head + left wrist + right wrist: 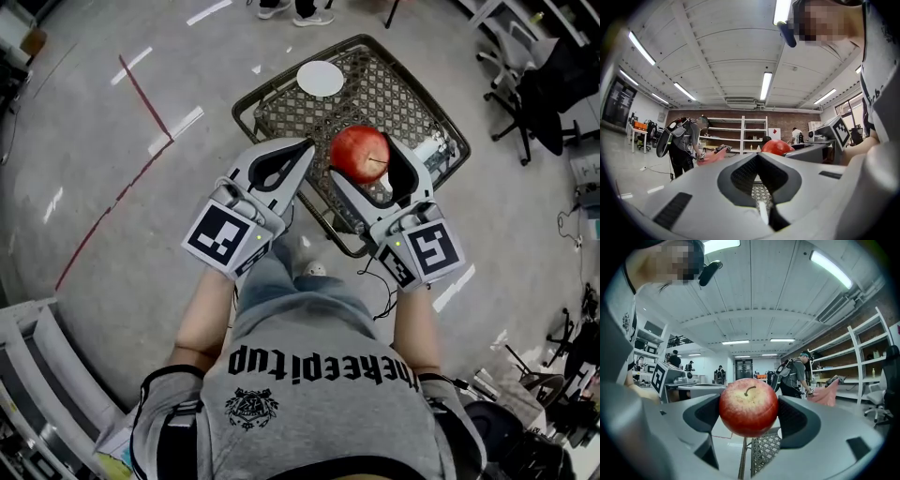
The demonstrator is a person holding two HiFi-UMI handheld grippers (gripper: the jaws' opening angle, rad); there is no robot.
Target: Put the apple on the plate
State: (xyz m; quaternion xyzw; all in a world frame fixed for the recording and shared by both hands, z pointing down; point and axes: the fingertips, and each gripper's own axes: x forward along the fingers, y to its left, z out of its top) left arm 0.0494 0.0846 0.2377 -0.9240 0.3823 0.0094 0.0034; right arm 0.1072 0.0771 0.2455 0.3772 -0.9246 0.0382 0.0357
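Round red apple w/ short brown stem was held clamped between the jaws of the grey right gripper. One jaw was pressed on each side, stem end turned upward. Apple was seen in the air over the near part of a dark wire-mesh metal tray, not touching it. Round white plate was laid at the tray's far edge, well apart from the apple.

Grey left gripper was held just beside the right one, jaws closed tip to tip, empty. In left gripper view the apple's top was seen past the closed jaws.

Both grippers were held over a glossy grey floor marked w/ a red tape line. Person's grey printed T-shirt was seen at bottom of head view. In bkgd of right gripper view, a person w/ backpack was seen near white shelves.
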